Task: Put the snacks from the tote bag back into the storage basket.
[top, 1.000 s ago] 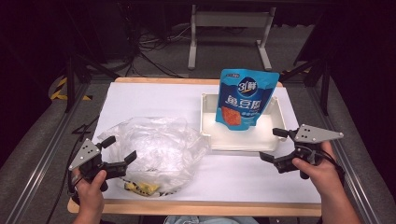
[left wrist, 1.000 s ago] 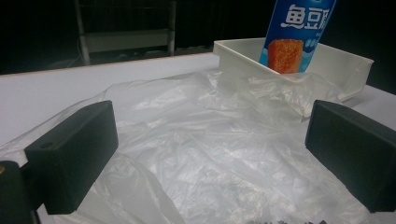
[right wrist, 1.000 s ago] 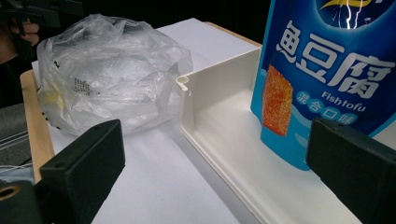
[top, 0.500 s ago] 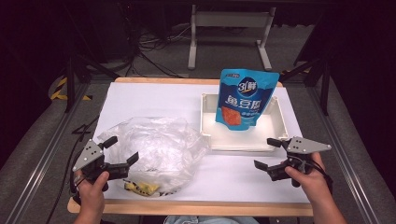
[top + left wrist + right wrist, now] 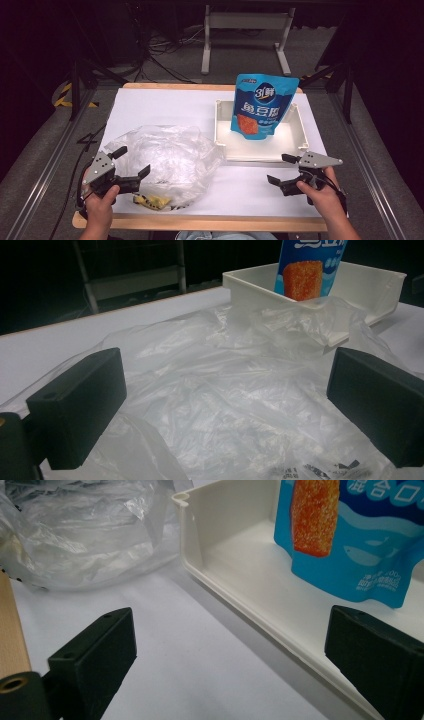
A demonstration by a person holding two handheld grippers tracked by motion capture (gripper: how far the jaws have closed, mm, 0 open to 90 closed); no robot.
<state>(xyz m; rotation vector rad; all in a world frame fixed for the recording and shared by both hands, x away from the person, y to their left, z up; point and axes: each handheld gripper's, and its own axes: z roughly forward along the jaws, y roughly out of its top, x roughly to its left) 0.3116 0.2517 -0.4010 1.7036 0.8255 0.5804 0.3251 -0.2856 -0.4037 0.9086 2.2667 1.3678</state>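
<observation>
High view: left gripper point(image 5: 131, 166) sits at the near-left edge of the crumpled clear plastic bag point(image 5: 165, 160), jaws wide apart, holding nothing, tips at or just over the film; right gripper point(image 5: 284, 170) hovers over bare white table point(image 5: 160, 105) just in front of the shallow white plastic tray point(image 5: 300, 131), jaws also spread, empty. A blue stand-up snack pouch point(image 5: 261, 105) stands upright in the tray. Left gripper view: 2 black jaws flank the bag point(image 5: 220, 390), film between them; contact unclear, probably not touching. Right gripper view: jaws frame the tray's point(image 5: 200, 545) front wall and pouch point(image 5: 350, 545). Risk: thin film slips or only 1 layer gets pinched, dragging the bag; a careless right reach could tip the pouch.
</observation>
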